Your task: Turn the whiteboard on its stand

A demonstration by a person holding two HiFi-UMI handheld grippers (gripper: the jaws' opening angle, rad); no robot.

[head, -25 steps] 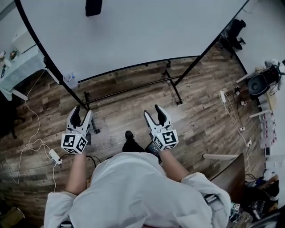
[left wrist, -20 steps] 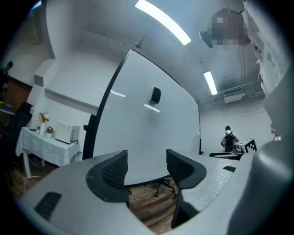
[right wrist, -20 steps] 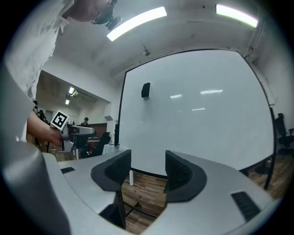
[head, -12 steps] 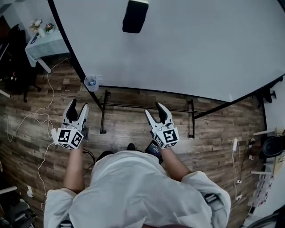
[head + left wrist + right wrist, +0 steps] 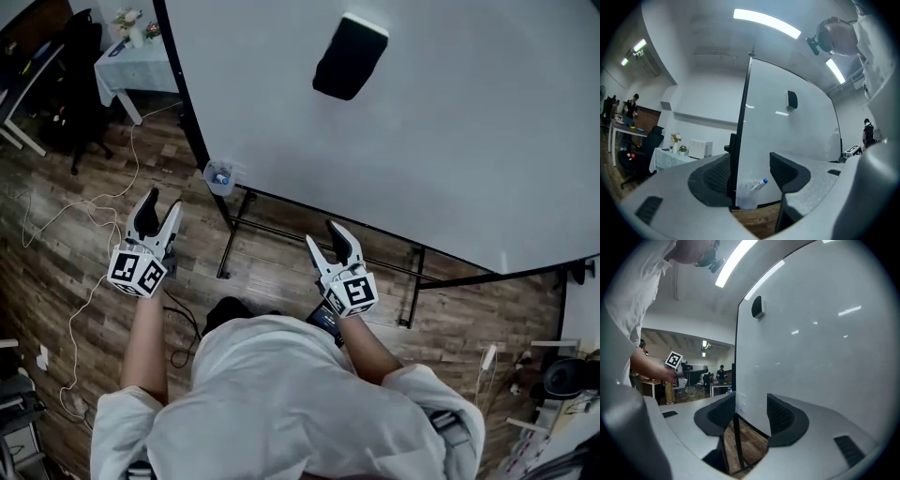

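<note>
Whiteboard [image 5: 469,141] looks big & stiff, best grabbed by black edge [image 5: 192,131] at 11 o'clock; left gripper [image 5: 159,208] spread, right gripper [image 5: 326,239] just narrowing, both empty.

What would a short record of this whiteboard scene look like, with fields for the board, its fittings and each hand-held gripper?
Whiteboard: blank, on a black stand
On board: black eraser; clear cup with marker at left edge
Left hand-held gripper: open, empty, short of board
Right hand-held gripper: open, jaws just narrowed, nothing between them
</note>
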